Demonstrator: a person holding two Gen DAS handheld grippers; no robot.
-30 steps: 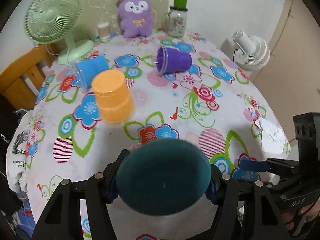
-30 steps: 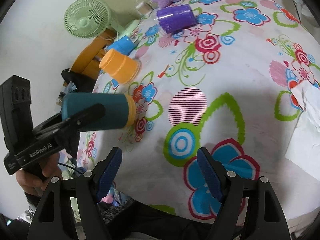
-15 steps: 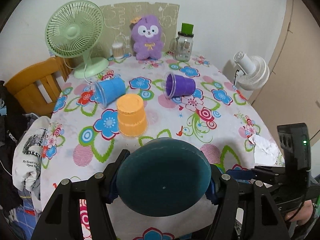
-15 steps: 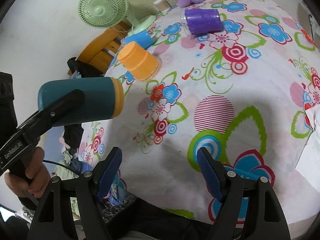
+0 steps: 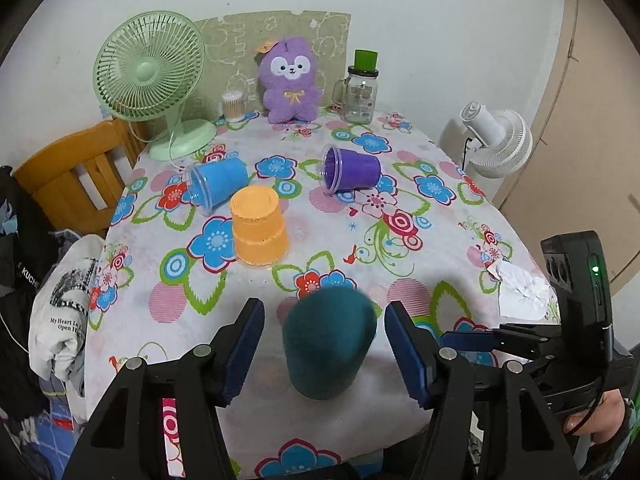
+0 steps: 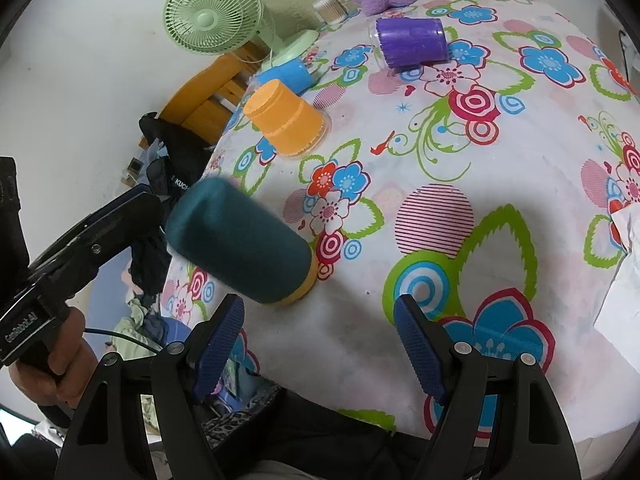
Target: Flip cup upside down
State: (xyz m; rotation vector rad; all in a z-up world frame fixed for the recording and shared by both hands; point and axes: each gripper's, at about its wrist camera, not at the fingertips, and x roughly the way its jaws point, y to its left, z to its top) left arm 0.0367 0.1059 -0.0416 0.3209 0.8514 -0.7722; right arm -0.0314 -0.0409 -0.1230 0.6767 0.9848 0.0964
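Observation:
A teal cup (image 5: 328, 340) with an orange rim stands mouth down near the table's front edge, blurred and tilted; in the right wrist view (image 6: 240, 246) its rim touches the cloth. My left gripper (image 5: 324, 356) is open, its pads apart on either side of the cup, not touching it. My right gripper (image 6: 320, 352) is open and empty at the front edge, to the right of the cup. An orange cup (image 5: 258, 226) stands upside down mid-table. A blue cup (image 5: 216, 184) and a purple cup (image 5: 352, 168) lie on their sides.
A green fan (image 5: 150, 76), a purple plush toy (image 5: 290, 78), a glass jar (image 5: 362, 90) and a swab pot (image 5: 233, 106) line the back. A crumpled tissue (image 5: 520, 290) lies at the right edge. A wooden chair (image 5: 68, 176) stands on the left, a white fan (image 5: 498, 140) on the right.
My left gripper has opened and let go of the teal cup, which now rests mouth down on the table, still moving. The right gripper stays open.

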